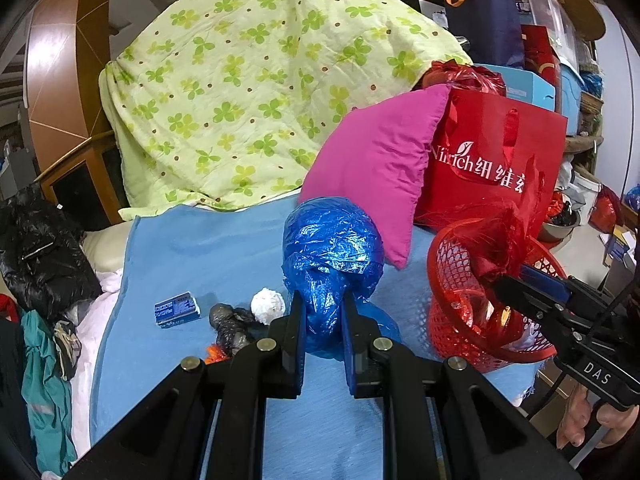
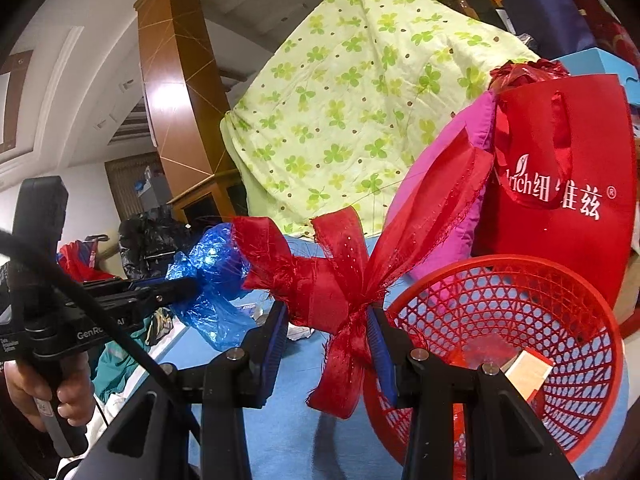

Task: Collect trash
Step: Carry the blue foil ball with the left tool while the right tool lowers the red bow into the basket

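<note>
Two bits of rubbish up off the blue sheet (image 1: 180, 248): the crinkly blue plastic bag (image 1: 334, 248), puffed and knotted, pinched tight by the left gripper (image 1: 323, 312), and a frayed red ribbon (image 2: 340, 280) clamped in the right gripper (image 2: 330, 320), beside the red mesh basket (image 2: 520, 280).

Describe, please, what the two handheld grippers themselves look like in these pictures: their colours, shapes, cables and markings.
Both are black, angular plastic frames with silver pivot bolts and flat fingers lined with ribbed blue pads. The right gripper carries white "DAS" lettering on its body and thin black cables. The left gripper has white lettering starting "GenRo", a small white label, a thick black cable and a black pistol-style handle.
</note>
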Tool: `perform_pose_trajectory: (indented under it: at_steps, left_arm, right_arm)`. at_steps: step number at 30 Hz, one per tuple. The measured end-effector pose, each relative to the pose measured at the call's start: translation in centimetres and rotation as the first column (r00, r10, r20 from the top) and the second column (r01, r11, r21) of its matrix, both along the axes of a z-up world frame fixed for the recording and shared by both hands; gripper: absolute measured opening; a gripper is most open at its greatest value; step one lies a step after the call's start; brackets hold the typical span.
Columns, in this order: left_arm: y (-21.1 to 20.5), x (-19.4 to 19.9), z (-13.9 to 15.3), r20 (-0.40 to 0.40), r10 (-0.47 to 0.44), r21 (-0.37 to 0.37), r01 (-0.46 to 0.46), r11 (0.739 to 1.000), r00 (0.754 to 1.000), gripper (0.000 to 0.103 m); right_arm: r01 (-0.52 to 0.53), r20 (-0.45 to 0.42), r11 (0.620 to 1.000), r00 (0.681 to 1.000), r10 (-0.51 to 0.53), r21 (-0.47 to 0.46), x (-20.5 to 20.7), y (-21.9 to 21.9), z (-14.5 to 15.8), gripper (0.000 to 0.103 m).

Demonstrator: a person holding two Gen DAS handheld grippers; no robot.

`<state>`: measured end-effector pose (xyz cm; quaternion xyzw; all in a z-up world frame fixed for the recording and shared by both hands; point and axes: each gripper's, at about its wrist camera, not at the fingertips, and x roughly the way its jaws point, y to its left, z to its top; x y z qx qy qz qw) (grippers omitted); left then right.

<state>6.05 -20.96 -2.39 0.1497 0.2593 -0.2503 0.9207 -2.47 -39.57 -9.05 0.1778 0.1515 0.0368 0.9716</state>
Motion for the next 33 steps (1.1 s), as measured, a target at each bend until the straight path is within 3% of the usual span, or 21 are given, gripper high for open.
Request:
perform_pose_trajectory:
  at_steps: [33]
  left_arm:
    - [-6.7, -3.0, 0.6, 0.023, -0.131, 0.025, 0.13, 0.991, 0.991, 0.017]
  right_arm:
    - [0.12, 0.03, 0.991, 0.992, -0.122, 0.057, -4.6, -5.5, -0.3, 0.043]
